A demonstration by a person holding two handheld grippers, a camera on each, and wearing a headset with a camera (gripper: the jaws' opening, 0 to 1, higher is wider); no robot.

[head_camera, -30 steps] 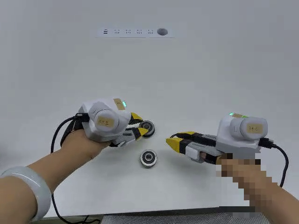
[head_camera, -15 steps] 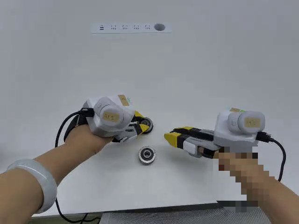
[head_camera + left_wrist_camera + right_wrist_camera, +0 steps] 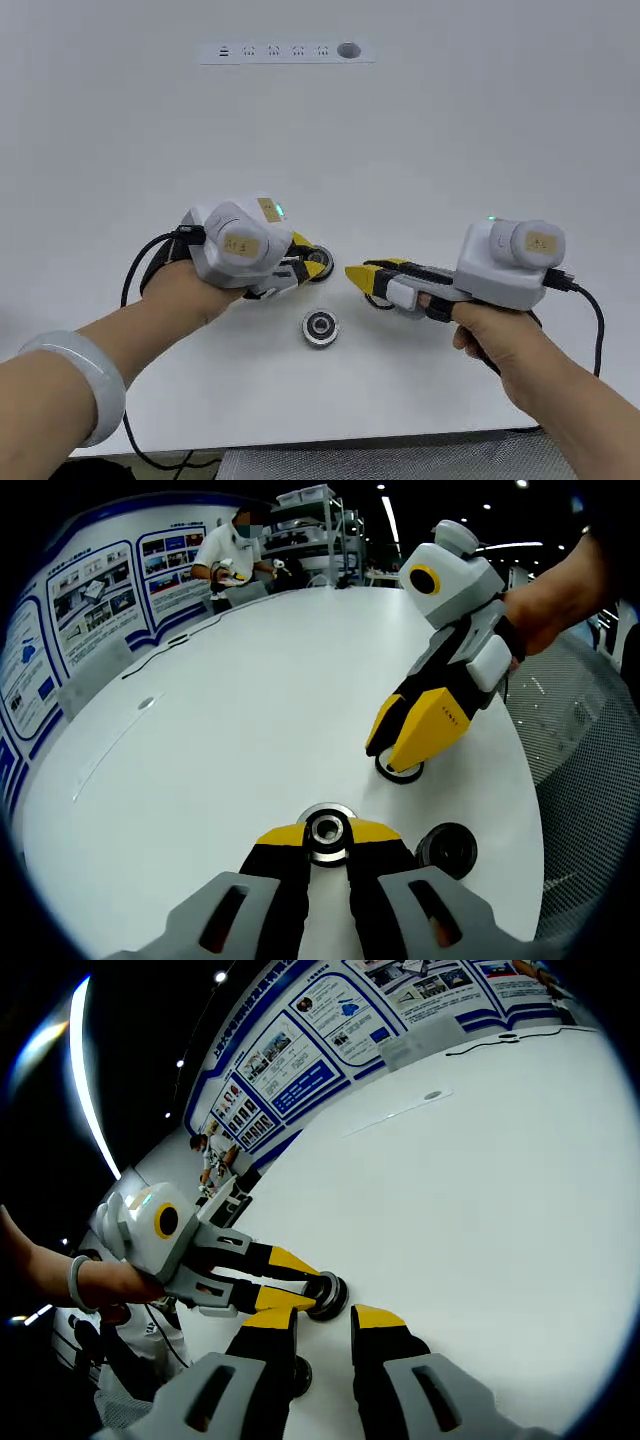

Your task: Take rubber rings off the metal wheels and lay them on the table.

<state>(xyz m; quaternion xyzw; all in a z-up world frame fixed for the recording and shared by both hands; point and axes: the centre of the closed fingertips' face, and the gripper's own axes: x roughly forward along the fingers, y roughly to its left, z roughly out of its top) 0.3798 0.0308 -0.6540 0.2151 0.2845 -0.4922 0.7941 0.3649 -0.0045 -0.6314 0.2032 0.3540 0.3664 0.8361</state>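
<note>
Two metal wheels in play. Far left, my L gripper [image 3: 303,262] has its fingers [image 3: 283,837] clamped on the first wheel [image 3: 319,263], hub facing back along the fingers. Second wheel [image 3: 320,327] lies loose on the white counter [image 3: 430,160], btwn the two grippers and nearer me. To the right, my R gripper [image 3: 362,279] points at the L one, its fingers [image 3: 380,1326] apart w/ nothing btwn them. Its tips are right over a rubber ring [image 3: 400,771] lying flat on the counter; can't tell if they touch.
</note>
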